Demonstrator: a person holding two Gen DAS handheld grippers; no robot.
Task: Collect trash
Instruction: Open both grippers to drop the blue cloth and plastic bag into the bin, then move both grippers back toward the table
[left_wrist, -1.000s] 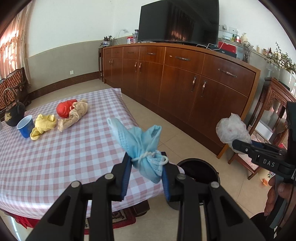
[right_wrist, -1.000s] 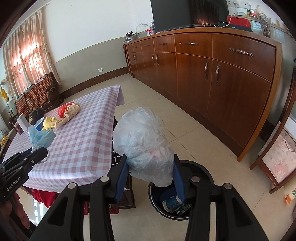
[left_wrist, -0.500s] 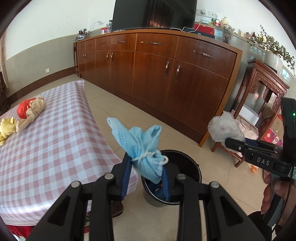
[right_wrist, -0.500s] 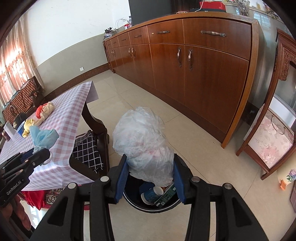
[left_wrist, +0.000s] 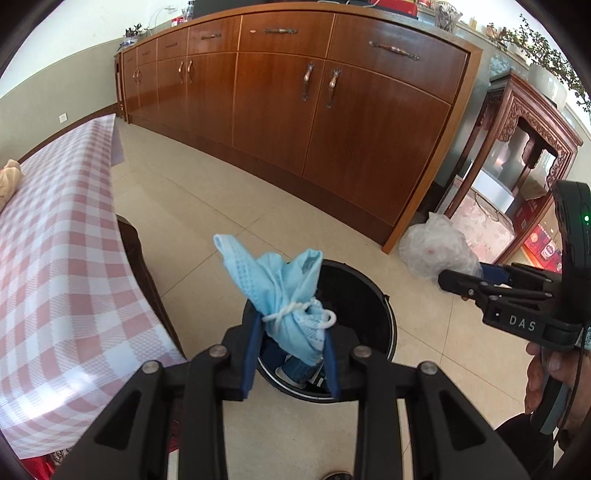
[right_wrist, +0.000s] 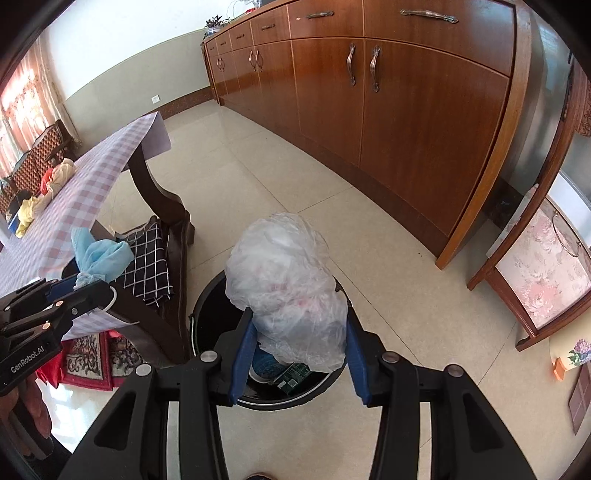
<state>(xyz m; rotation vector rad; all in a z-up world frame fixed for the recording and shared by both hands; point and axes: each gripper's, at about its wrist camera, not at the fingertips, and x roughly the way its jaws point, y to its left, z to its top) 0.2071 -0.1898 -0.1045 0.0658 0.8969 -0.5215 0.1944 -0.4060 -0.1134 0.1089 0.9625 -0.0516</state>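
My left gripper (left_wrist: 291, 347) is shut on a crumpled blue face mask (left_wrist: 284, 288) and holds it right above the black trash bin (left_wrist: 373, 306) on the floor. My right gripper (right_wrist: 295, 347) is shut on a clear crumpled plastic bag (right_wrist: 288, 284), also over the bin (right_wrist: 207, 306), which holds a cup and other trash. The right gripper with its bag (left_wrist: 436, 251) shows at the right of the left wrist view. The left gripper with the mask (right_wrist: 99, 254) shows at the left of the right wrist view.
A table with a pink checked cloth (left_wrist: 55, 258) stands left of the bin, with cloth items (right_wrist: 55, 177) at its far end. A chair with a checked cushion (right_wrist: 147, 258) sits under it. A long wooden sideboard (left_wrist: 314, 103) and a carved side table (left_wrist: 517, 155) stand behind.
Both grippers have swung away from the table and lowered toward the bin, still holding the mask and the bag. The bin now lies directly under both.
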